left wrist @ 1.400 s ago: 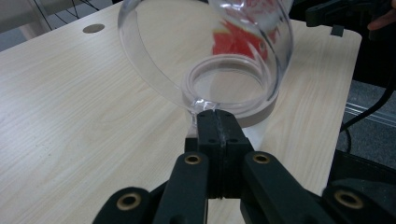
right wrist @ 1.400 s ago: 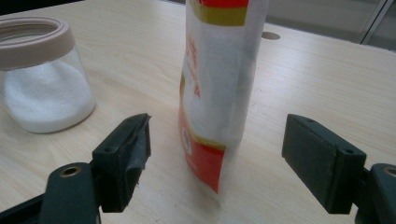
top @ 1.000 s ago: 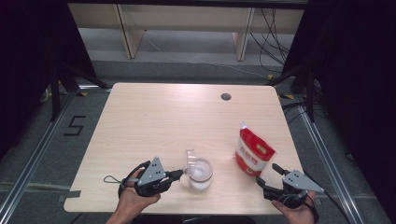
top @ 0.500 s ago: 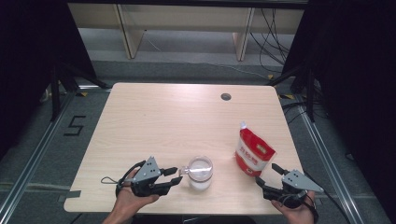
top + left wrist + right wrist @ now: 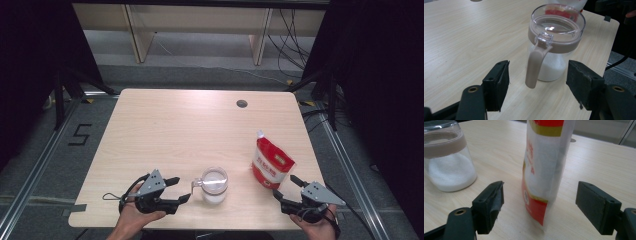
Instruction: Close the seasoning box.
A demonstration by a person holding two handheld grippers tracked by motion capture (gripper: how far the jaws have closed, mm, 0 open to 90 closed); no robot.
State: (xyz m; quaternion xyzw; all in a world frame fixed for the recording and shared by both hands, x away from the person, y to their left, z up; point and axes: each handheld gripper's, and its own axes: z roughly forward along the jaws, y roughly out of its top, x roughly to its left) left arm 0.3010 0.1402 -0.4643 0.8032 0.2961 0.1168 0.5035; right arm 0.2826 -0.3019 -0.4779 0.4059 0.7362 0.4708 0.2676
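Note:
A clear glass jar (image 5: 214, 186) with a brown collar, a shut clear lid and white powder inside stands near the table's front edge. Its brown handle (image 5: 534, 63) points at my left gripper (image 5: 181, 189), whose jaws have just been opening. They now stand open a little short of the jar (image 5: 557, 37), to either side of the handle without touching it. A red and white pouch (image 5: 271, 165) stands upright to the right. My right gripper (image 5: 285, 186) is open just in front of the pouch (image 5: 543, 170), one jaw on each side, not touching.
The pale wooden table (image 5: 175, 130) has a small round hole (image 5: 242, 103) near its far right. Jar and pouch stand about a hand's width apart. The jar (image 5: 446, 162) is left of the pouch in the right gripper view. The table's front edge is close behind both hands.
The jar's lid, raised a second ago, now lies shut on the jar. My left gripper has drawn back a little to the left and its jaws have opened. The right gripper has not moved.

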